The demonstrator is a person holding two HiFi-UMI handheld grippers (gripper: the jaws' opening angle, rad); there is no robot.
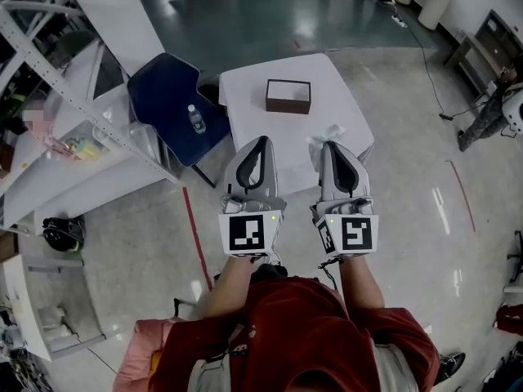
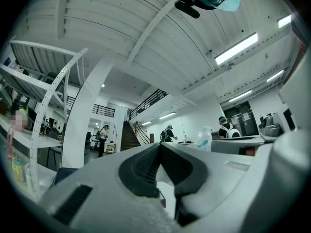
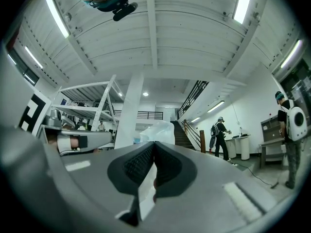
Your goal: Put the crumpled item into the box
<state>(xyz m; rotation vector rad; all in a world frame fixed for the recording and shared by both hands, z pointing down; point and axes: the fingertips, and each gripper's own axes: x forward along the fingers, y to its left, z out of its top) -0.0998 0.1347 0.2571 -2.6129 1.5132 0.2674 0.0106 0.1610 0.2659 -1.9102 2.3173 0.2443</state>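
Head view, looking steeply down: I held both grippers side by side, pointing away from me, with their tips seen against the near part of the white table [image 1: 245, 109].

Left gripper [image 1: 261, 142]: in the left gripper view the two dark pads met at the tip and nothing lay between them.

Right gripper [image 1: 331, 146]: the jaws were clamped on the crumpled item [image 3: 156, 131], a translucent white wad. In the right gripper view it stood out past the fingertips, and a thin strip of it ran down between the pads. From the head view the same wad showed as a white tuft at that gripper's tip, over the near right part of the table.

The box [image 1: 288, 96], brown and open-topped with a pale inside, stood on the far part of the table. It was beyond both grippers and well apart from the wad.

A dark blue chair [image 1: 163, 96] stood just beside the table's left edge, with a small bottle [image 1: 196, 119] lying on its seat. White metal shelving [image 1: 73, 104] filled the left side of the head view.

Both gripper views showed a staircase [image 2: 127, 137] and standing people far off in the hall
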